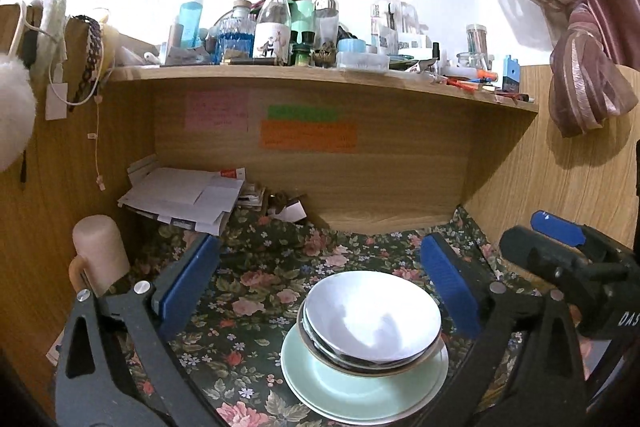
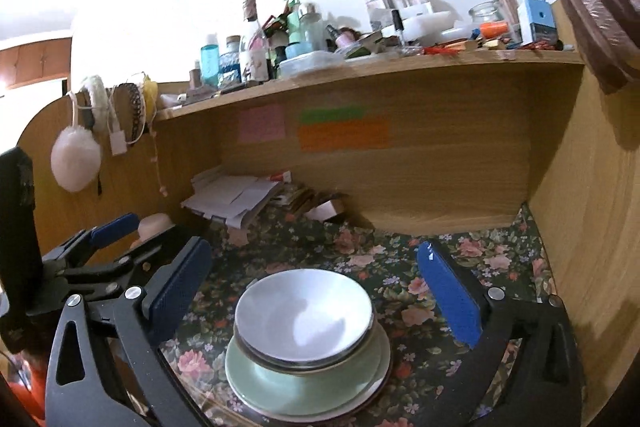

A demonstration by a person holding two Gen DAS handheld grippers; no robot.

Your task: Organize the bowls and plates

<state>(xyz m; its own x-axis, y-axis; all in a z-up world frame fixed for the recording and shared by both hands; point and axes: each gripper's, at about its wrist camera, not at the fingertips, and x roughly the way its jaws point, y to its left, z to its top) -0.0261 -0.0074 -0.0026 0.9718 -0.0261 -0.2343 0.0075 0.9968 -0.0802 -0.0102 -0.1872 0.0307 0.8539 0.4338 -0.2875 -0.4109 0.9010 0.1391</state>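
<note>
Over the floral-cloth desk [image 1: 256, 291], both grippers, left [image 1: 320, 283] and right [image 2: 316, 291], point slightly down, jaws wide apart, empty, flanking stacked white bowls [image 1: 374, 319] on pale-green plates [image 1: 344, 387] near its front edge.

Floral-clothed desk [image 1: 256, 291]: plates [image 1: 362, 383], perhaps papers [image 1: 188, 199].

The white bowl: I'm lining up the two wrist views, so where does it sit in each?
Left wrist: white bowl is low and right of centre, topping the stack on the green plate.
Right wrist: white bowl is low, near centre, on the same stack.
Shared landmark: the orange note on the back panel, above the bowl.
</note>
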